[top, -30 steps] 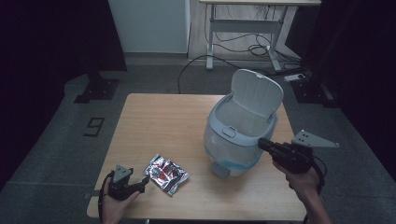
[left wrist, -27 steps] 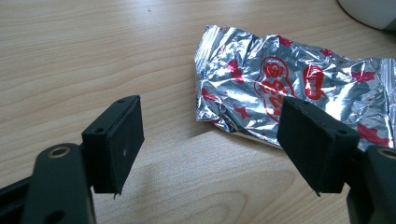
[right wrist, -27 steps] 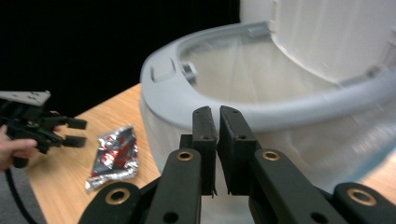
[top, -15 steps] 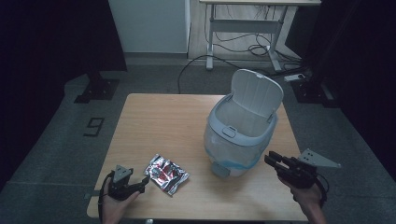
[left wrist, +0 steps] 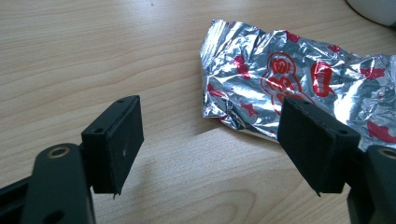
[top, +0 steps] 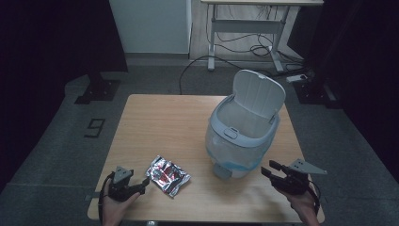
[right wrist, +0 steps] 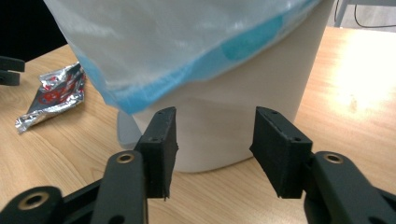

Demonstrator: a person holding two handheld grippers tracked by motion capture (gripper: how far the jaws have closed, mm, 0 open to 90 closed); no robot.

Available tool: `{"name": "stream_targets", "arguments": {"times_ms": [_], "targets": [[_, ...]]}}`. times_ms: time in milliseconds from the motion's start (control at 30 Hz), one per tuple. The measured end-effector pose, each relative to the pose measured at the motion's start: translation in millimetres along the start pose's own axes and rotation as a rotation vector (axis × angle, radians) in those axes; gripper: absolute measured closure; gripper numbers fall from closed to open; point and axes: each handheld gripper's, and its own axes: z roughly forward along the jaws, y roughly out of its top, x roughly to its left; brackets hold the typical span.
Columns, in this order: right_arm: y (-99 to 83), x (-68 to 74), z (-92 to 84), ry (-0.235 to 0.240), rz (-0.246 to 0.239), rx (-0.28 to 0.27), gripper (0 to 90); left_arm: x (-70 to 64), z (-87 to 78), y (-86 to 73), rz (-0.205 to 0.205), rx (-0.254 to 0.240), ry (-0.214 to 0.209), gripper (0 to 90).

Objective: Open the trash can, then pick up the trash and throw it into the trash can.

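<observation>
The left claw (left wrist: pixel 210 149) sits low on the table (top: pixel 160 122), wide open, with nothing in it. The wrapper (left wrist: pixel 299 79), shiny silver with red marks, lies flat just ahead of it. In the left gripper view one black pad (left wrist: pixel 317 140) is right next to the wrapper's near edge, maybe over it. The other pad is over bare wood. The pads do not squeeze the wrapper yet.

The right claw (right wrist: pixel 212 149) is about half open and holds nothing. Its jaws have just been opening, with nothing between them. It points at the bottom of the bin (right wrist: pixel 243 116), close to it but not touching. From above, the right claw (top: pixel 277 175) is at the bin's (top: pixel 242 136) right side, near the table's front edge.

The bin is white with a clear and blue bag in it. Its lid (top: pixel 259 94) stands up, so the top is open. The wrapper (top: pixel 167 175) is to the left of the bin, a little way off.

I think the job is to put the wrapper in the bin. The lid is already up. Still to do: pinch the wrapper, lift it, carry it over the bin and let go.
</observation>
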Motion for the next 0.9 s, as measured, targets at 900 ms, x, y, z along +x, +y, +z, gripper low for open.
{"name": "stream_targets", "arguments": {"times_ms": [900], "targets": [[-28.2, -7.1, 8.5, -0.027, 0.003, 0.072, 45.3, -4.4, 7.8, 13.1, 0.006, -0.009, -0.013, 20.3]]}}
